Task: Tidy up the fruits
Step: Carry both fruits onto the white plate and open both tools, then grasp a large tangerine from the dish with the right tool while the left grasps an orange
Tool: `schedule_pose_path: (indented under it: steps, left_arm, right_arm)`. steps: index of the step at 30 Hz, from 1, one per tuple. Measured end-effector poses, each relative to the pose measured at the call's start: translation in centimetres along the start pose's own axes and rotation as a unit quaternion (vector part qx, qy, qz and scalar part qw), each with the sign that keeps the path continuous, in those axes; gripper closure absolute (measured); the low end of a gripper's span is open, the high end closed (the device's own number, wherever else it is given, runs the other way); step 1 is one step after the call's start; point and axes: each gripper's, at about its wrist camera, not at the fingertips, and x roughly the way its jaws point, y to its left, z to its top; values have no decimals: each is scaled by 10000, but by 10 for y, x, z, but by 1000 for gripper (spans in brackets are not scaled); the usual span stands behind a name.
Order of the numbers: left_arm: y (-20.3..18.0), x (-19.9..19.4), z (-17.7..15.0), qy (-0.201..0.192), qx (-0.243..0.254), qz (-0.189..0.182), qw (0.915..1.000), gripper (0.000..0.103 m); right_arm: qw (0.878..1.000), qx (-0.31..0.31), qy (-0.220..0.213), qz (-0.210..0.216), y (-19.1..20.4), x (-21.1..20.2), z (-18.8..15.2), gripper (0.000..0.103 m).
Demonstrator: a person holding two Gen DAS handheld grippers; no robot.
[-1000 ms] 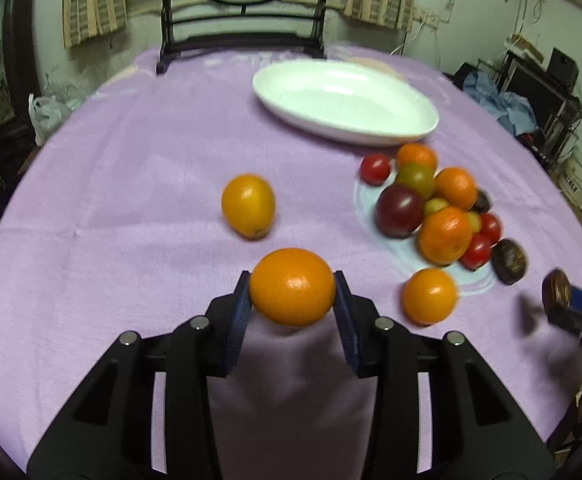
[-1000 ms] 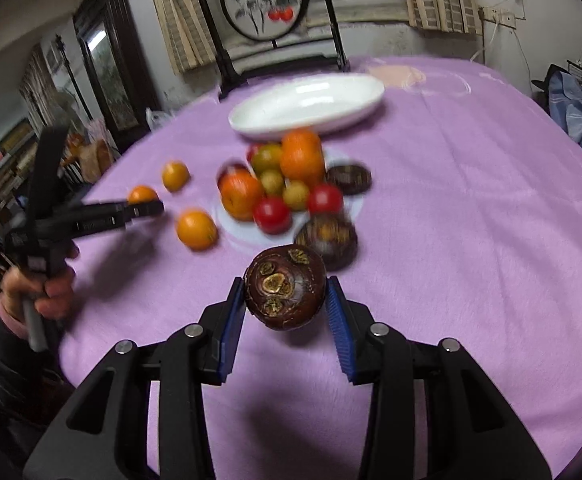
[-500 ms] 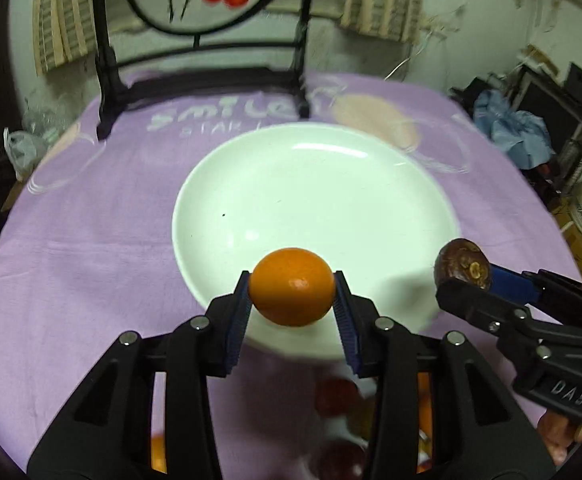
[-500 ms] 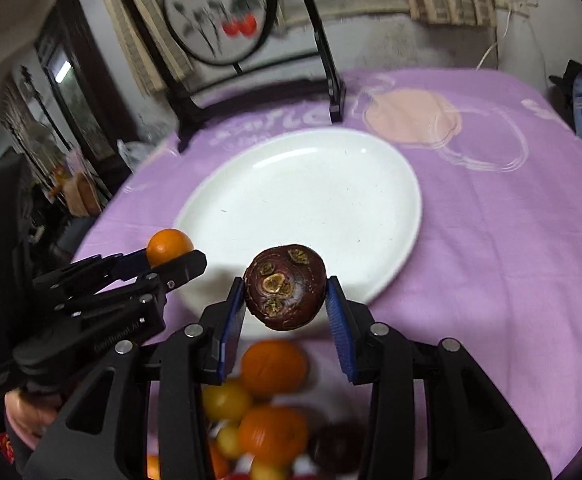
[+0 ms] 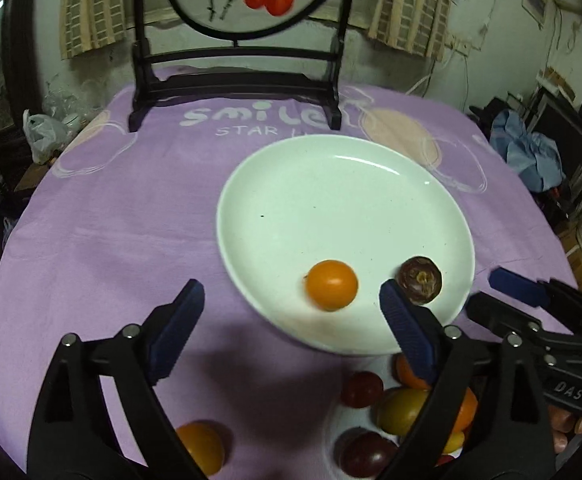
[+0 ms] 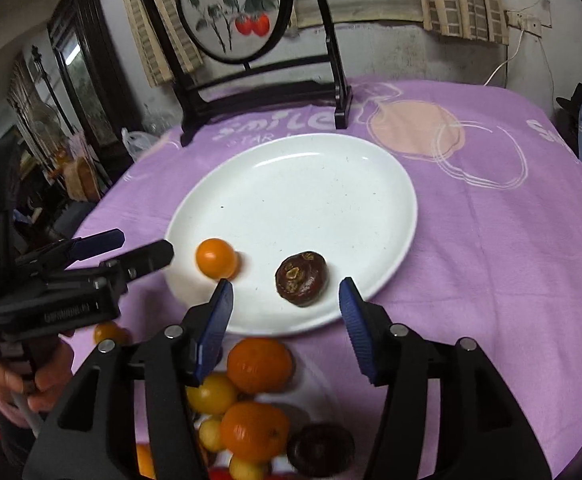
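Nearest in the left wrist view, the left gripper [image 5: 291, 312] has its jaws wide apart and holds nothing; the right gripper [image 6: 285, 304] in its own view is also spread wide and holds nothing. Below them, at about 6 o'clock, a pile of fruit [image 6: 251, 400] lies on the cloth: oranges, small yellow ones, dark red ones. One more orange fruit [image 5: 201, 446] lies alone at 7 o'clock in the left view. Farther out is the plate [image 5: 331, 184], white and shallow. It holds two things, both close to its near rim: the orange [image 5: 332, 285] at 6 o'clock of the plate and the dark fruit [image 5: 419, 280] at about 5 o'clock, near each other but not touching. The rest of the plate, from the middle to 12 o'clock, is bare. The purple cloth [image 5: 111, 220] is open at 9 o'clock and 3 o'clock of the plate. At 12 o'clock stands a black stand [image 5: 235, 80] with a round painting.
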Motion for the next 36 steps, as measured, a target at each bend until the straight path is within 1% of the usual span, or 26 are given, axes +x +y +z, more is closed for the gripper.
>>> schedule_pose_path:
  steps: [2, 4, 5, 7, 8, 11, 15, 16, 17, 19, 20, 21, 23, 25, 27, 28, 30, 31, 33, 36]
  left_arm:
    - [8, -11, -5, -55, -160, 97, 9998, 11]
    - [15, -20, -11, -142, -261, 158, 9994, 10]
    - [20, -25, -16, -184, -338, 229, 9990, 10]
    - [28, -32, -24, -272, -392, 295, 9984, 9]
    - [32, -35, -27, -237, -396, 373, 9982, 9]
    - [45, -45, -32, -316, -479, 314, 9979, 9]
    - [57, -56, -34, -356, -632, 186, 9972, 9]
    - [60, -58, -35, -383, -657, 161, 9970, 9]
    - [63, -60, -35, -384, -671, 185, 9968, 9]
    - [67, -62, -37, -385, -672, 191, 9968, 9]
    - [68, -63, -39, -387, -652, 185, 9970, 9]
    - [70, -62, -41, -367, -621, 216, 9972, 9]
    - [74, -58, -48, -277, -557, 276, 9977, 9]
    - [78, -52, -57, -149, -504, 233, 9983, 9]
    - [86, -45, -69, 76, -499, 204, 9985, 10]
    - [88, -43, -75, 126, -515, 140, 9985, 10]
    - [93, -41, -90, 233, -543, -231, 9980, 10]
    - [93, -39, -94, 296, -530, -299, 9977, 10]
    - [92, -33, -100, 405, -425, -274, 9979, 10]
    - [86, -30, -99, 408, -312, -409, 9978, 13]
  right_arm:
    - [9997, 205, 98, 114, -5, -7, -8, 47]
    - [9979, 432, 326, 342, -8, -5, -13, 47]
    - [9952, 569, 591, 533, -8, 0, -17, 47]
    - [9911, 678, 839, 777, -6, 8, -23, 47]
    - [9898, 649, 937, 859, -2, 14, -25, 47]
    - [9924, 439, 945, 650, 7, 22, -26, 47]
    - [9924, 343, 1092, 461, 13, 39, -27, 49]
    - [9933, 254, 1101, 254, 17, 42, -28, 49]
    - [9936, 199, 1095, 179, 17, 45, -29, 50]
    - [9943, 146, 1053, 127, 17, 45, -29, 52]
    - [9943, 81, 1065, 22, 19, 46, -29, 56]
    - [9941, 62, 1084, -9, 16, 48, -30, 57]
    - [9937, 136, 1108, 112, 12, 51, -31, 57]
    - [9927, 238, 1163, 220, 9, 53, -32, 57]
    - [9923, 233, 1187, 256, 9, 51, -33, 57]
    - [9917, 291, 1212, 299, 7, 50, -34, 59]
    - [9904, 456, 1245, 401, 2, 47, -35, 60]
    - [9891, 582, 1267, 464, -1, 44, -36, 60]
    - [9873, 719, 1280, 604, -7, 36, -38, 60]
    - [9867, 778, 1075, 940, -10, 12, -40, 60]
